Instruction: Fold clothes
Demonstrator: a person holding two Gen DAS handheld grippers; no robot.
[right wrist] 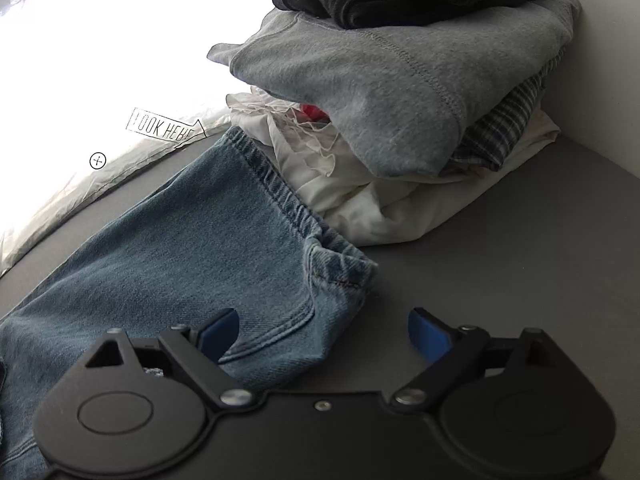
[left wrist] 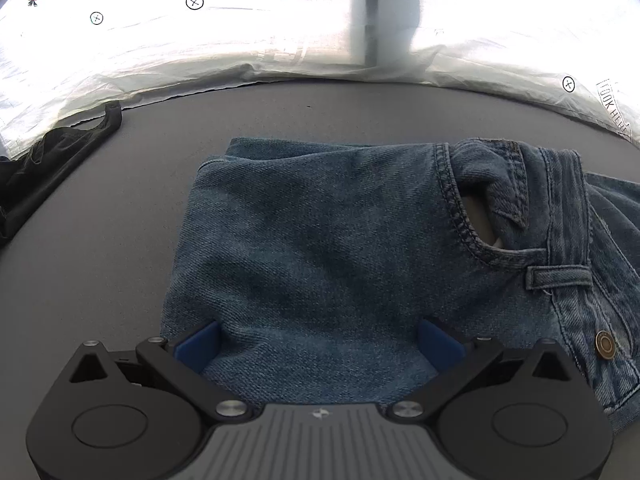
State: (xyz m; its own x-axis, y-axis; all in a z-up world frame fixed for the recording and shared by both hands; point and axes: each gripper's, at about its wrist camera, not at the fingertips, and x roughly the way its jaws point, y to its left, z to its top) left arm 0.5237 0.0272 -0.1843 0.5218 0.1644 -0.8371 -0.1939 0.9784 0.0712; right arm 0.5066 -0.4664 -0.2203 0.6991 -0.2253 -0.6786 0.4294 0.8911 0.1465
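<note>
1. The jeans (left wrist: pixel 320 240) lie on a grey bench (left wrist: pixel 120 220), folded over at the waist end; in the left wrist view the pocket opening, a belt loop and the metal button (left wrist: pixel 604 344) show at about 3 to 4 o'clock.
2. The left gripper (left wrist: pixel 319 344) sits over the near edge of the denim with its blue fingers (left wrist: pixel 198 346) wide apart — the cloth runs between them, but the pads do not press on it.
3. A dark garment (left wrist: pixel 52 168) lies at 9 o'clock in that view, against the white printed sheet (left wrist: pixel 160 48) with carrots that runs along the far edge.
4. In the right wrist view a leg of the jeans (right wrist: pixel 180 248) stretches from 7 o'clock up toward 12, its hem (right wrist: pixel 340 268) near the centre.
5. The right gripper (right wrist: pixel 324 336) stands wide open — its left finger (right wrist: pixel 218 336) is over the denim, the other over bare bench, and nothing is clamped.
6. At 1 o'clock a pile of clothes (right wrist: pixel 400 100) sits just beyond the hem: white cloth at the bottom, plaid, a grey sweatshirt, dark items on top.
</note>
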